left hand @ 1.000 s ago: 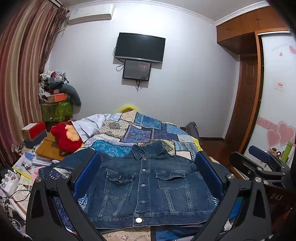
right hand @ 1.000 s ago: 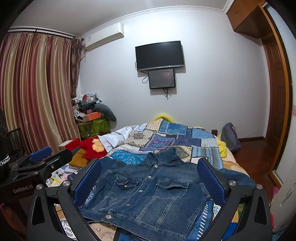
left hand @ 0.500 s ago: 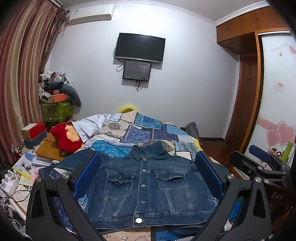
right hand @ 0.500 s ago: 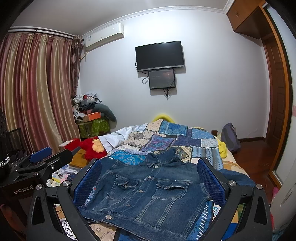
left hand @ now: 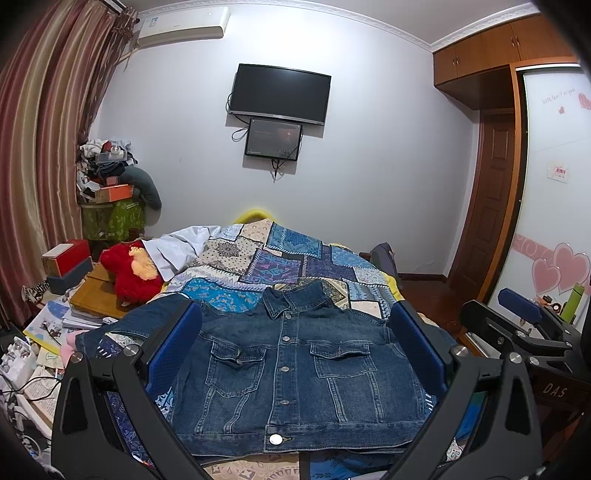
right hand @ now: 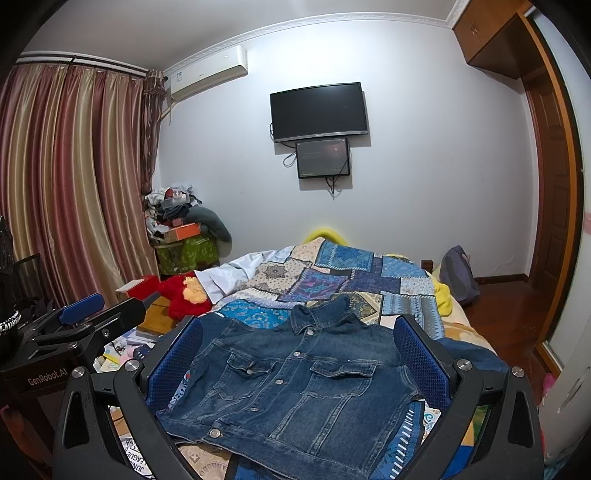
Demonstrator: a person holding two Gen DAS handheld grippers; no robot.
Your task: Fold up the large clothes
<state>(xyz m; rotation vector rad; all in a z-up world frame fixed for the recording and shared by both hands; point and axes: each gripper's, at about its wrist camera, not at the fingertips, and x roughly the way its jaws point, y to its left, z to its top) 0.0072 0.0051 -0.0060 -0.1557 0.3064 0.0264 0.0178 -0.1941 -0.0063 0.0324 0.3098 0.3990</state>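
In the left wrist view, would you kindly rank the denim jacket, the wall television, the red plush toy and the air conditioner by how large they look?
1. Denim jacket, by far, though it lies nearest the camera.
2. Television.
3. Air conditioner and red plush toy look alike, so I will not rank them.

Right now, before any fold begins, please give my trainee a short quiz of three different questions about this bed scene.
1. True or false: the denim jacket lies buttoned, front side up.
2. Which toy lies left of the patchwork quilt? A red plush; B green ball; C white doll.
3. Fill in: both tongs, left and right, are ____ and hold nothing.

Key: 1 true; 2 A; 3 open.
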